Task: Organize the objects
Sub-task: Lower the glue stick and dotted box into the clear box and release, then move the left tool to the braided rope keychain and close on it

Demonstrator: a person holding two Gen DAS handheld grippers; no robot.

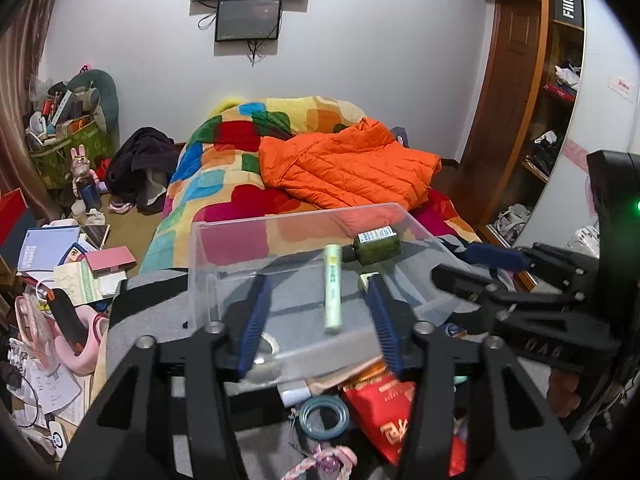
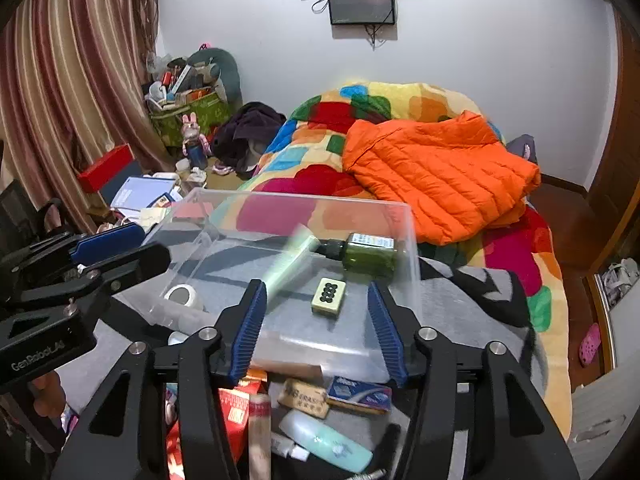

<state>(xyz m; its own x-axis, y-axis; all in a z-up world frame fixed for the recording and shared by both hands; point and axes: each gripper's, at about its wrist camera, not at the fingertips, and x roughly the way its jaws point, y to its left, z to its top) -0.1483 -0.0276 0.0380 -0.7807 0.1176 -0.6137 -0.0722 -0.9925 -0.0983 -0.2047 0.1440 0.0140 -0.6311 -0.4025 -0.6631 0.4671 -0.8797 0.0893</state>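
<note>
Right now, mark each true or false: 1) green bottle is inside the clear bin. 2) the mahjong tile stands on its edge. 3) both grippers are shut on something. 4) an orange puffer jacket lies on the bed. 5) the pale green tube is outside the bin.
1) True: the green bottle lies on its side in the clear bin.
2) False: the mahjong tile lies flat, dots up.
3) False: the left gripper and right gripper are both open, nothing pressed between the pads.
4) True: the orange puffer jacket lies on the patchwork blanket.
5) False: the pale green tube is in the bin, beside the bottle.
</note>
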